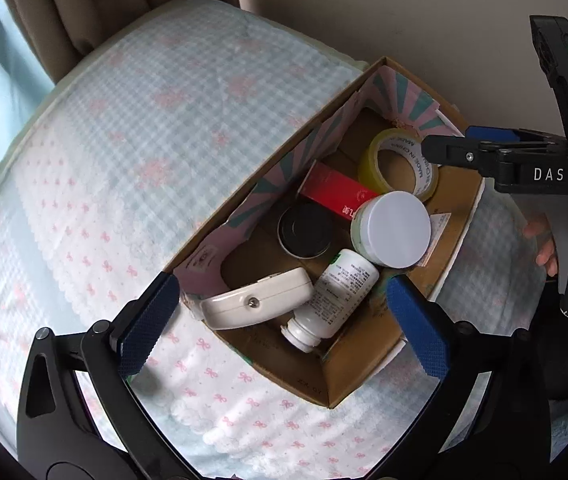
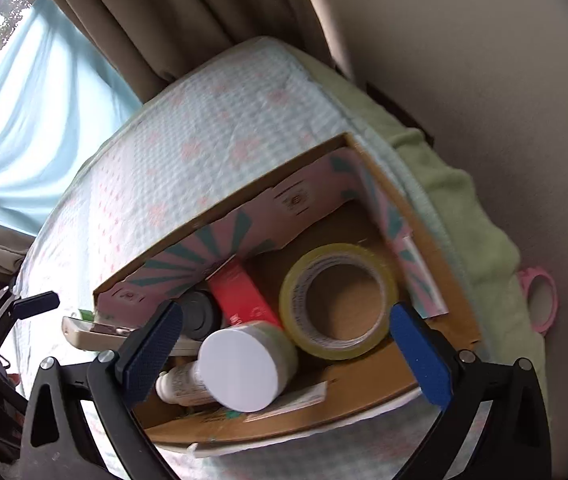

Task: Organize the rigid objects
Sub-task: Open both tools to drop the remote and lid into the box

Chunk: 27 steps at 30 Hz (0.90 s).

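Two grippers are hovering over the cardboard box (image 1: 348, 376), and you are holding both with their jaws spread wide and nothing between the pads. Your left gripper (image 1: 284, 320) is hanging above the box's near end, its blue pads flanking the cream flat case (image 1: 256, 300) and the white pill bottle (image 1: 336, 292) without touching either. Your right gripper (image 2: 284, 352) is pointing down over the box's far half; from the left wrist view its fingertip is reaching in just beside the roll of yellowish packing tape (image 1: 398, 162).

Six items are lying inside the box. The tape roll is sitting flat at the far end. Just beside it, toward the box's patterned inner wall (image 1: 284, 160), the red carton (image 1: 336, 190) is leaning at a tilt. The dark round tin (image 1: 304, 230) is standing near the middle, against that wall. The white-lidded jar (image 1: 396, 228) is resting tilted on its side, overlapping the carton and touching the pill bottle. The bottle is lying on its side, cap toward the box's near end, with the cream case next to it at the near corner.

The box itself is sitting on the checked cloth (image 1: 144, 140) printed with pink bows.
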Available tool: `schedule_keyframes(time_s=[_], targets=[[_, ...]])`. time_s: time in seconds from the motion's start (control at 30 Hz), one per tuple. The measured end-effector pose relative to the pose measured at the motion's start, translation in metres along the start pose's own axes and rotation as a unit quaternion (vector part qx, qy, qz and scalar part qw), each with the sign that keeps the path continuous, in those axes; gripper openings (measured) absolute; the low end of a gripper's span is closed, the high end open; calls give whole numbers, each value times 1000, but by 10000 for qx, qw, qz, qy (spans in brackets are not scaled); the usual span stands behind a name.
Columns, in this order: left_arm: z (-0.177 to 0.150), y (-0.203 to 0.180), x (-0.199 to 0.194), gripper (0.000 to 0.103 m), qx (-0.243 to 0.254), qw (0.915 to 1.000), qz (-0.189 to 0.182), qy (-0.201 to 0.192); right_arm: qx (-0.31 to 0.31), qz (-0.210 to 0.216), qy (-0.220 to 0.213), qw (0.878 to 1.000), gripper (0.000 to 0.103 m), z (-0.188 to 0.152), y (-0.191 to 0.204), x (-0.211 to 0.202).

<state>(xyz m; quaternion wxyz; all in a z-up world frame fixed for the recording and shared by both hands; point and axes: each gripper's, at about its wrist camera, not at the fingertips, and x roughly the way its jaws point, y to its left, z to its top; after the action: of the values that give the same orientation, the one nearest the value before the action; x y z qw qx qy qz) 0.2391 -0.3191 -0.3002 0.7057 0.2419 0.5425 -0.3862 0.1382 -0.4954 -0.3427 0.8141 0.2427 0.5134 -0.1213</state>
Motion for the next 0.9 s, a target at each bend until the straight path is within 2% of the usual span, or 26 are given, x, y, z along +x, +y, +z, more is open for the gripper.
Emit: schedule_keyframes(time_s=[0.3,0.53,0.9], targets=[[-24,9,-20,103,-454,9990,-7,-34,37,-88,46,9999,103,6,-12,-10],[-37,11,-34,103,-576,9983,25,-23,-28,-51,-55,10000,103,9,-3,-21],[-61,16,-66,103,-791,9964,106,-293,-132,-72,-248,9996,103,10,16,-49]])
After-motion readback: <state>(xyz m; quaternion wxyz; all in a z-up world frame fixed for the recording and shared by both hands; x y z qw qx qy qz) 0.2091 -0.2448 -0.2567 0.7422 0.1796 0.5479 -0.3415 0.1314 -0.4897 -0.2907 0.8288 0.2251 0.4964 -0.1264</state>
